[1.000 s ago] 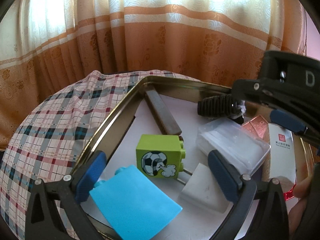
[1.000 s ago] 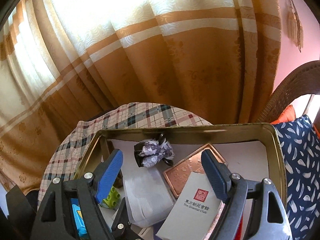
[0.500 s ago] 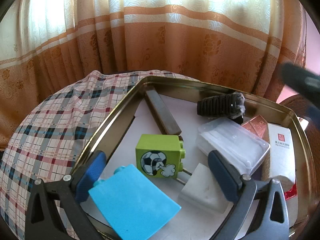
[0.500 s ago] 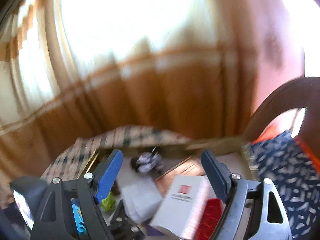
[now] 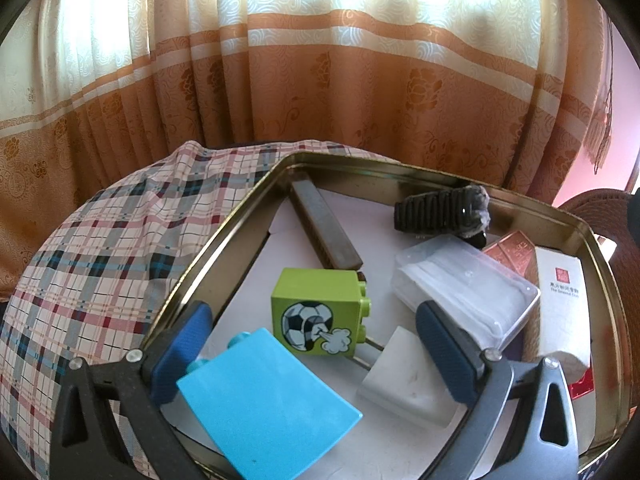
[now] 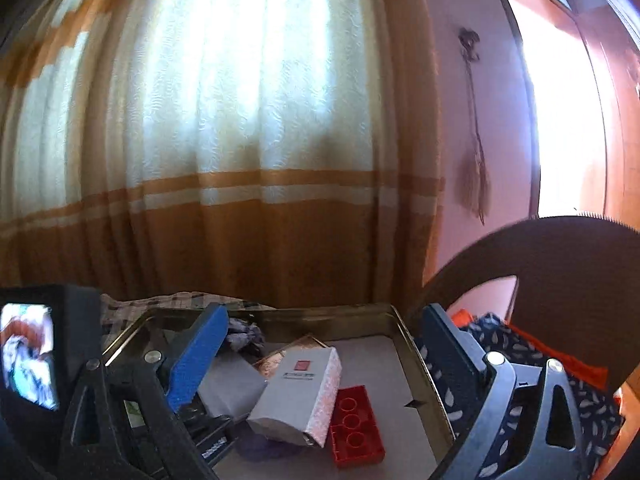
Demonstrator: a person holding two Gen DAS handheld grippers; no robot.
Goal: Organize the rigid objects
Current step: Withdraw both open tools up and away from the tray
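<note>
A shallow metal tray (image 5: 248,200) on a plaid cloth (image 5: 100,248) gathers the rigid objects: a white box (image 6: 298,392), blue block (image 5: 264,404), green football block (image 5: 320,312), red brick (image 6: 354,420). The left gripper (image 5: 316,348) hovers, jaws wide, around the blue block without pressing. The right gripper (image 6: 320,360), jaws just opened wide and empty, seems between picks.

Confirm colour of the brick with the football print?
Lime green brick, with a black-and-white football; clearest in the left wrist view.
</note>
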